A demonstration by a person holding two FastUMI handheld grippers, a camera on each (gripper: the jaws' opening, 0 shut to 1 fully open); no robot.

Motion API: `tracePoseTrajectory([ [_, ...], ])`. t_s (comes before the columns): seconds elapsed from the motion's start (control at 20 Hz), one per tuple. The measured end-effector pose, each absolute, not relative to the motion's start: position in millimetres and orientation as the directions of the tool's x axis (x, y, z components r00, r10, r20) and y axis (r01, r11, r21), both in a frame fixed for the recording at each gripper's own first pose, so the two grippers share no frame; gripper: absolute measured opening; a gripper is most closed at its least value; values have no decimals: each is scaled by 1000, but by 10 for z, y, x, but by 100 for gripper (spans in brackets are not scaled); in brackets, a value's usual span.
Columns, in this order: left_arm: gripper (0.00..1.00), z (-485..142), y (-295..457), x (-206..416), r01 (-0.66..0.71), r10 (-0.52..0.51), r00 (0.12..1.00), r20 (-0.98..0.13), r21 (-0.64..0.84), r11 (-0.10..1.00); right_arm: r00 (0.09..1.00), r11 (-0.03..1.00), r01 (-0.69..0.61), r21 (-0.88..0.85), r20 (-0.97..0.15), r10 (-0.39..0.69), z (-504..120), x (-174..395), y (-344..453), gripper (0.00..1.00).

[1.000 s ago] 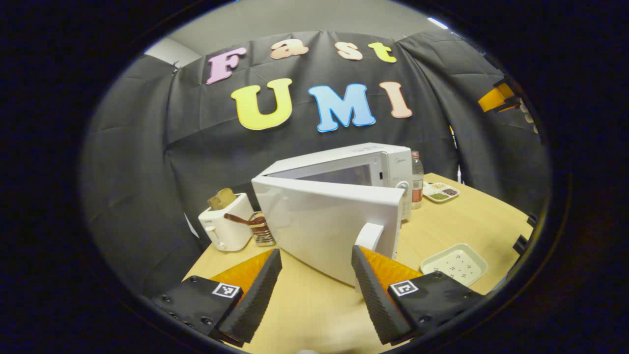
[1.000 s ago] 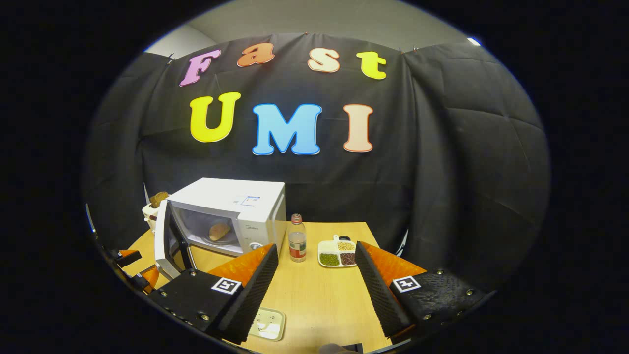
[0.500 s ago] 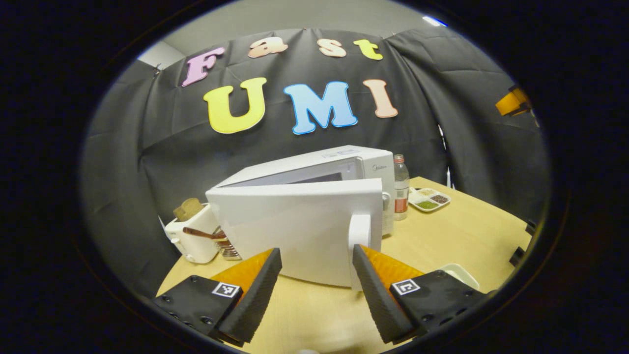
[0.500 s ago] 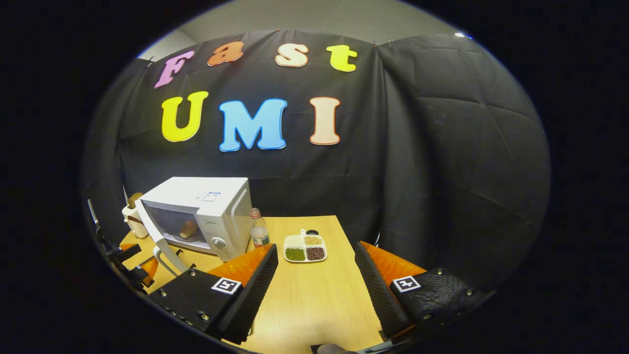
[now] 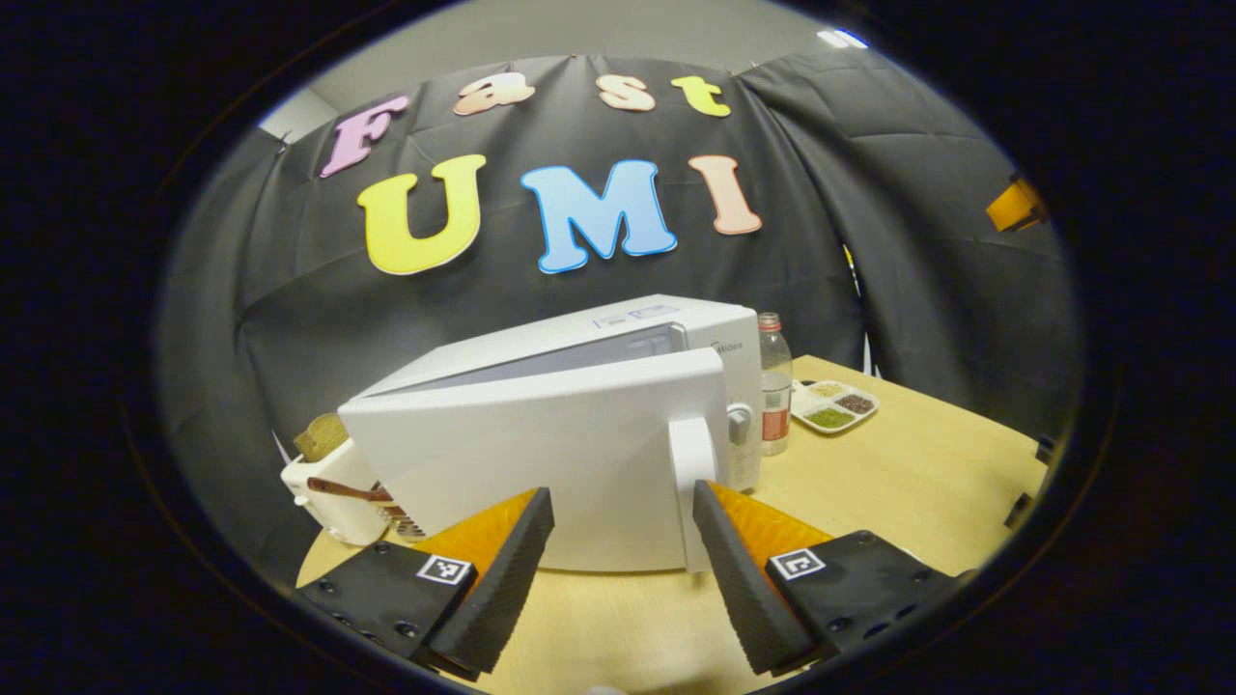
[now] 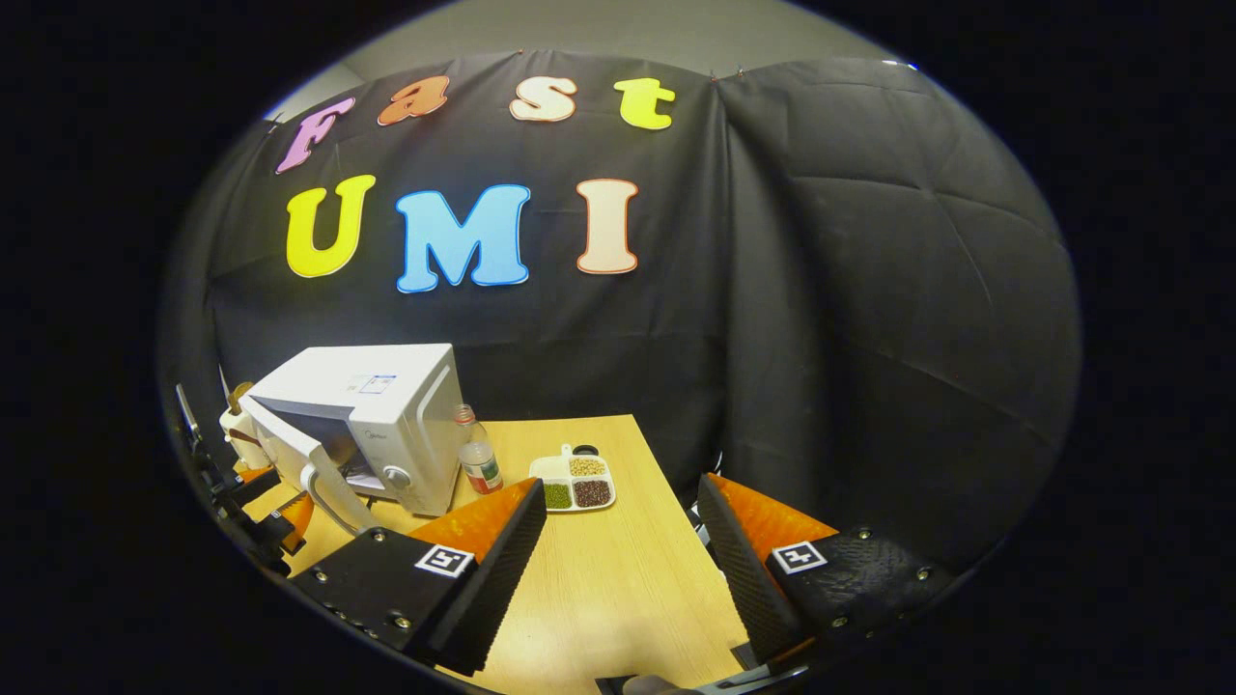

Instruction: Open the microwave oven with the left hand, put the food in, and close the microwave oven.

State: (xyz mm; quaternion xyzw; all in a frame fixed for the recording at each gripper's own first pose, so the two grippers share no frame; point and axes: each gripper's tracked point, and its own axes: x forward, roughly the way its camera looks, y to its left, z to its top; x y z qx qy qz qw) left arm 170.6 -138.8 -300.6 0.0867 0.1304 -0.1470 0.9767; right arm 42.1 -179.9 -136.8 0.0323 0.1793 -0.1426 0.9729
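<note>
The white microwave (image 5: 579,338) stands on the wooden table (image 5: 917,463), its door (image 5: 541,454) swung most of the way to, with a narrow gap left at the top. My left gripper (image 5: 618,569) is open right in front of the door, one finger beside the door's white handle (image 5: 693,483); I cannot tell whether it touches. The door hides the food inside. In the right gripper view the microwave (image 6: 367,396) sits far left, with the left gripper (image 6: 266,502) by its door (image 6: 290,449). My right gripper (image 6: 623,569) is open over bare table, holding nothing.
A white toaster (image 5: 323,473) with bread in it stands left of the microwave. A small bottle (image 5: 774,386) and a divided dish of beans (image 5: 830,405) sit to its right. The same bottle (image 6: 476,454) and dish (image 6: 572,480) lie ahead-left of my right gripper.
The microwave door has swung from wide open to nearly shut, with my left gripper following it. The right gripper has turned rightwards, so the microwave slid left in its view.
</note>
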Motion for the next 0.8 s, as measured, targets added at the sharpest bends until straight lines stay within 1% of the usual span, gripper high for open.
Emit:
tracePoseTrajectory([
  [0.05, 96, -3015, -1423, 1773, 314, -270, 922, -277, 125, 941, 892, 957, 290, 12, -364, -266, -1381, 420, -1789, 96],
  [0.1, 99, -3021, -1463, 1850, 321, -278, 920, -276, 123, 939, 892, 957, 289, 11, -365, -266, -1391, 422, -1775, 96],
  [0.15, 99, -3032, -1494, 1919, 323, -281, 920, -272, 126, 938, 890, 956, 292, 4, -367, -271, -1394, 418, -1769, 96],
  [0.2, 96, -3037, -1527, 1990, 323, -280, 921, -270, 130, 937, 889, 956, 293, 3, -370, -271, -1411, 419, -1761, 96],
  [0.3, 98, -3063, -1576, 2105, 320, -278, 922, -271, 127, 939, 884, 957, 289, 16, -388, -261, -1447, 400, -1694, 96],
  [0.35, 94, -3083, -1583, 2171, 310, -267, 924, -273, 127, 942, 888, 959, 283, 20, -384, -254, -1429, 393, -1645, 96],
  [0.4, 99, -3084, -1610, 2217, 305, -265, 925, -271, 116, 945, 888, 960, 280, 14, -383, -253, -1429, 388, -1630, 96],
  [0.45, 97, -3101, -1643, 2261, 302, -266, 925, -270, 99, 948, 888, 962, 274, 5, -385, -251, -1449, 376, -1622, 96],
  [0.8, 94, -3164, -1707, 2403, 279, -250, 929, -273, 72, 958, 876, 959, 285, -7, -404, -263, -1517, 320, -1699, 96],
])
